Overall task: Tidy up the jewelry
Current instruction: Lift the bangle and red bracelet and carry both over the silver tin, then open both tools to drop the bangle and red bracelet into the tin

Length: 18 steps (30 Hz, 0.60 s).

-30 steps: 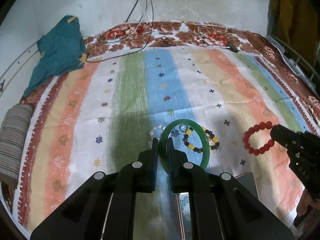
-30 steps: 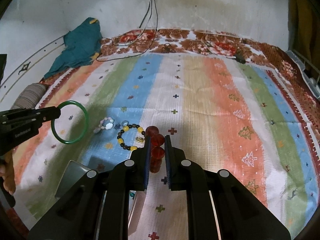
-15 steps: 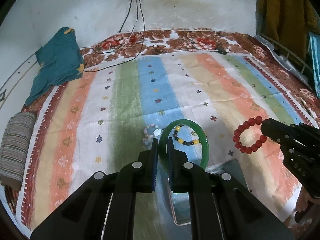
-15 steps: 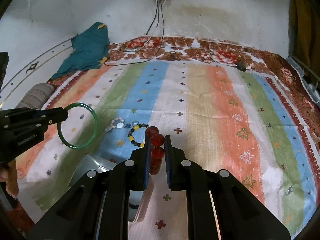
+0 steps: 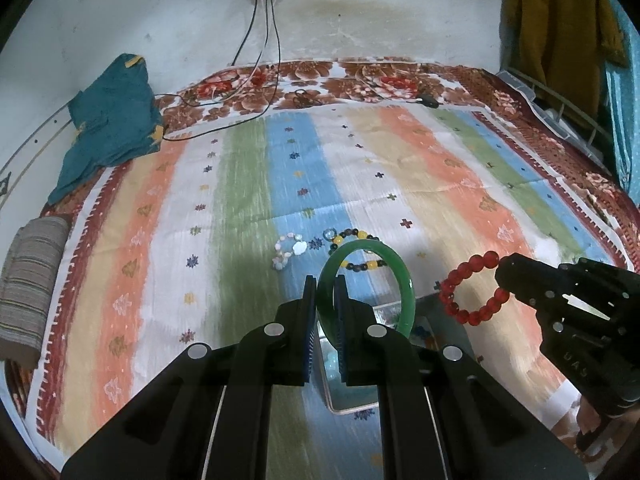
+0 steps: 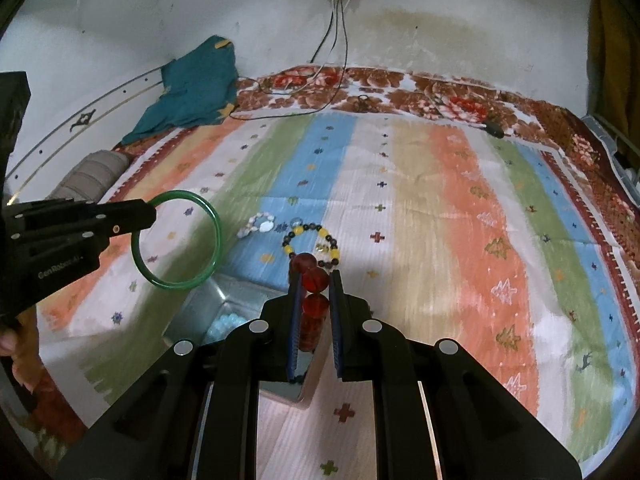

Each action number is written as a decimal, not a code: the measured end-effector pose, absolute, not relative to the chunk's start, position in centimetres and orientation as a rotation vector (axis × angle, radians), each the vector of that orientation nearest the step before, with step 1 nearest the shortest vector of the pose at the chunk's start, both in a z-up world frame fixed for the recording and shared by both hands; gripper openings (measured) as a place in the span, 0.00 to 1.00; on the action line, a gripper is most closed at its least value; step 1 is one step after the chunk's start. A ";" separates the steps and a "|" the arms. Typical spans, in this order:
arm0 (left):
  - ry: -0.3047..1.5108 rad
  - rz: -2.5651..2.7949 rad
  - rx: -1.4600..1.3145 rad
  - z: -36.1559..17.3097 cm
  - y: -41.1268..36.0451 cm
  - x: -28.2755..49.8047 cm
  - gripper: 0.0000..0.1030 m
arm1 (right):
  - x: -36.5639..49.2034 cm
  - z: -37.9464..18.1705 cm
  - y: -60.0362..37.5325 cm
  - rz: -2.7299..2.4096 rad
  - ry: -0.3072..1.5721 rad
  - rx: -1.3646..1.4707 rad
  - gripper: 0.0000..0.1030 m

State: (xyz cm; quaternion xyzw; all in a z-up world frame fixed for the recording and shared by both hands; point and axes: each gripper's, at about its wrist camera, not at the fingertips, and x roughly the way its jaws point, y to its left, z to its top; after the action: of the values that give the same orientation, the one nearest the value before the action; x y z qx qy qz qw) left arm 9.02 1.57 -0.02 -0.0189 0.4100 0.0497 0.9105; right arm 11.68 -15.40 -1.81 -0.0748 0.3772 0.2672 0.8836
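Note:
My left gripper (image 5: 326, 280) is shut on a green bangle (image 5: 404, 280), held off the bedspread; from the right wrist view that bangle (image 6: 214, 248) hangs at the left from the left gripper (image 6: 150, 212). My right gripper (image 6: 314, 276) is shut on a red bead bracelet (image 6: 314, 280), seen from the left wrist view as a red ring (image 5: 472, 288) at the tip of the right gripper (image 5: 500, 276). Below both lies an open metal box (image 6: 224, 300), its inside partly hidden by the fingers. A black-and-yellow bead bracelet (image 6: 310, 240) and a pale shell bracelet (image 6: 256, 226) lie on the blue stripe.
A striped bedspread (image 5: 440, 184) covers the bed. A teal cloth (image 5: 108, 128) lies at the far left, a rolled striped cloth (image 5: 28, 276) at the left edge. Cables (image 5: 256, 80) run down from a wall socket. A person's hand (image 6: 12, 344) shows at the lower left.
Both grippers have drawn back toward me and risen slightly with their bracelets still held. The metal box has come further into view beneath them.

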 end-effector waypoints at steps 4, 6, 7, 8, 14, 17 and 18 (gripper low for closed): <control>0.849 0.100 -0.032 -0.2 1.2 8.3 0.08 | 10.8 -1.7 -15.2 0.570 0.780 -0.164 0.13; 0.849 0.098 -0.027 -0.3 1.0 8.0 0.08 | 10.4 -1.8 -15.0 0.583 0.783 -0.165 0.13; 0.850 0.096 -0.026 -0.3 0.9 7.8 0.08 | 10.3 -1.8 -14.9 0.592 0.787 -0.166 0.13; 0.852 0.092 -0.027 -0.3 0.8 7.7 0.09 | 10.2 -2.0 -14.8 0.604 0.803 -0.173 0.14; 0.869 0.077 -0.046 -0.5 0.7 7.8 0.18 | 10.5 -2.3 -15.2 0.589 0.817 -0.171 0.14; 0.866 0.098 -0.066 -0.4 1.2 7.8 0.25 | 11.0 -2.4 -15.6 0.573 0.823 -0.162 0.19; 0.866 0.103 -0.071 -0.4 1.4 7.9 0.25 | 11.1 -2.4 -15.7 0.569 0.825 -0.161 0.24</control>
State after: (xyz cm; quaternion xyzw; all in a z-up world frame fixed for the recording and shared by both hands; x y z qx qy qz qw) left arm 7.85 1.41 -0.41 -0.0343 0.4194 0.0500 0.9058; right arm 11.05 -15.67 -2.43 -0.0772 0.3952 0.2724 0.8739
